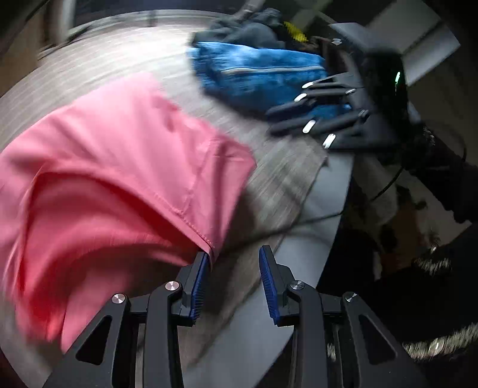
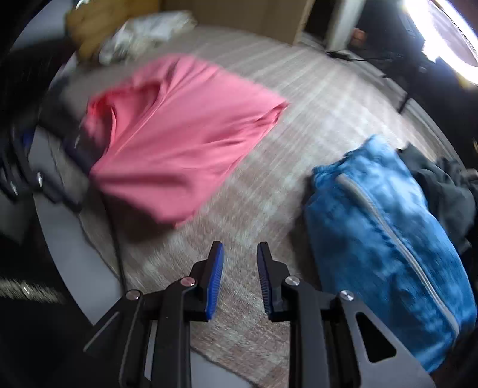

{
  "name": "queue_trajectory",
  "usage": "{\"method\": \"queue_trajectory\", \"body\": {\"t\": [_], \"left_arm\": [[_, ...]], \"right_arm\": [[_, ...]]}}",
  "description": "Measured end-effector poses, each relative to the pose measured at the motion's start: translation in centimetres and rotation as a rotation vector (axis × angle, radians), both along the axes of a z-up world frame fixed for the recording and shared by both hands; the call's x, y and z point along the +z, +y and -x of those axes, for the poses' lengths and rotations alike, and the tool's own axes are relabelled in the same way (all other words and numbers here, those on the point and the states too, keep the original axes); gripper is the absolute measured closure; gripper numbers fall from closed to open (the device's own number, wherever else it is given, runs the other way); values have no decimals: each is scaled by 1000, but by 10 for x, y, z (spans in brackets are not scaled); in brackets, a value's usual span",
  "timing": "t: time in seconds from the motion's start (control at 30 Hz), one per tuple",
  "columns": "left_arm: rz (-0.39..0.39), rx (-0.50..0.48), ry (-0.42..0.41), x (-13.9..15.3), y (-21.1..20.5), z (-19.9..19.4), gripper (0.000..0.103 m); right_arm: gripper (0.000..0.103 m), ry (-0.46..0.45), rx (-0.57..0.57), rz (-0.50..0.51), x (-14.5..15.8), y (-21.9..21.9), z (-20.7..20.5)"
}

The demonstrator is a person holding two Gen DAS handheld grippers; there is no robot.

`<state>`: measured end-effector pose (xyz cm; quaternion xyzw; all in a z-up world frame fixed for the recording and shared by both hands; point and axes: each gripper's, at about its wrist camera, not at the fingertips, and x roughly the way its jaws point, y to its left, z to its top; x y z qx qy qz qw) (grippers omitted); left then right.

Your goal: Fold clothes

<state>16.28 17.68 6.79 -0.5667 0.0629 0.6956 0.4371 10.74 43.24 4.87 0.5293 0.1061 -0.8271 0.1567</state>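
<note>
A pink garment point(image 1: 119, 167) point(image 2: 179, 134) lies partly folded on a striped grey-beige cloth point(image 1: 119, 53) point(image 2: 298, 104) that covers the table. My left gripper point(image 1: 233, 253) hangs open at the garment's hemmed corner. The hem ends right beside the left fingertip point(image 1: 203, 259), and only the striped cloth shows between the pads. My right gripper point(image 2: 240, 249) is open over bare striped cloth, between the pink garment and a folded blue fleece with a zipper point(image 2: 382, 221) point(image 1: 260, 74). In the left wrist view the right gripper point(image 1: 270, 122) reaches in beside the blue fleece.
A dark grey garment point(image 1: 251, 29) point(image 2: 442, 185) is piled behind the blue fleece. The table's grey rim point(image 1: 322, 203) point(image 2: 59, 232) runs close to both grippers. A white bag point(image 2: 143, 32) and a tan bundle point(image 2: 89, 27) sit at the far side.
</note>
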Motion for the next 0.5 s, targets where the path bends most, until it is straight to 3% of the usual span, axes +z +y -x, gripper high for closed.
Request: {"method": "queue_trajectory", "body": {"t": [0.1, 0.17, 0.2, 0.37, 0.5], "left_arm": [[-12, 167, 18, 22, -51, -7, 62], [-38, 272, 16, 35, -82, -10, 60], [-45, 296, 25, 37, -88, -10, 59], [52, 300, 153, 35, -92, -15, 59], [172, 353, 184, 11, -117, 1, 59]], "right_arm": [[67, 64, -45, 132, 22, -9, 6], [57, 75, -35, 138, 22, -29, 13], [57, 53, -38, 105, 16, -41, 19], [57, -59, -185, 168, -9, -37, 26], [57, -104, -167, 209, -17, -35, 27]]}}
